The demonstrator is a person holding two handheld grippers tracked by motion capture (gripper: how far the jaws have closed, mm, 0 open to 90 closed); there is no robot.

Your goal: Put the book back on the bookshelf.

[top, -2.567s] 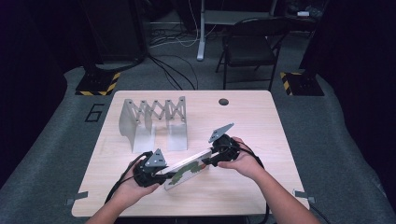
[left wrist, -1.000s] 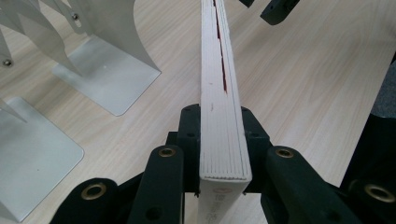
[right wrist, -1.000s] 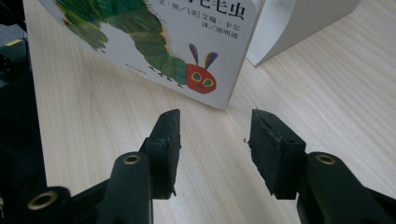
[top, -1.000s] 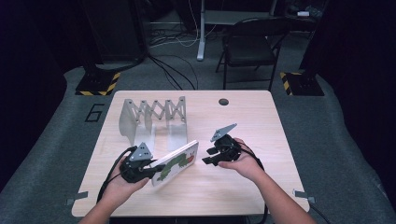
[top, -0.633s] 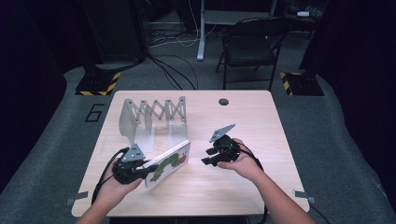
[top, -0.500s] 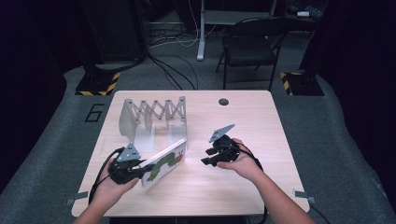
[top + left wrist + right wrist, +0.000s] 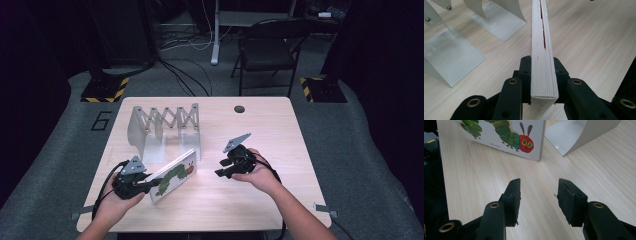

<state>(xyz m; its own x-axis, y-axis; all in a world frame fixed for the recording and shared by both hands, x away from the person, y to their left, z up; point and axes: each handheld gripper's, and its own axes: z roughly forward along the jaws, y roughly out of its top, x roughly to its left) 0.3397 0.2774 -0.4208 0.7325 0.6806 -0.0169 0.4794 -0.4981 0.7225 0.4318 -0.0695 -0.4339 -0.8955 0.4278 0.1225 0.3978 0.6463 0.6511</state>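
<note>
Spreading across the middle of the high view, a pale wood-grain rectangular table (image 7: 280,125) stands on grey carpet, with a dark folding chair (image 7: 267,47) and loose cables beyond its far edge and 2 yellow-and-black striped floor plates to either side. A silver metal accordion-style book rack (image 7: 165,125) sits on the table's far left part. Just in front of it, the thick white board book with a green caterpillar on its cover (image 7: 175,175) stands on its long edge, tilted, its far corner just beside the rack's base. The left gripper (image 7: 142,182), held low near the table's near left corner, has both black jaws clamped on the book's near end, pressing its page block from each side (image 7: 544,82). The right gripper (image 7: 222,169) hovers right of the book, well apart from it, pointing toward it, jaws parted with nothing between them (image 7: 537,195).
</note>
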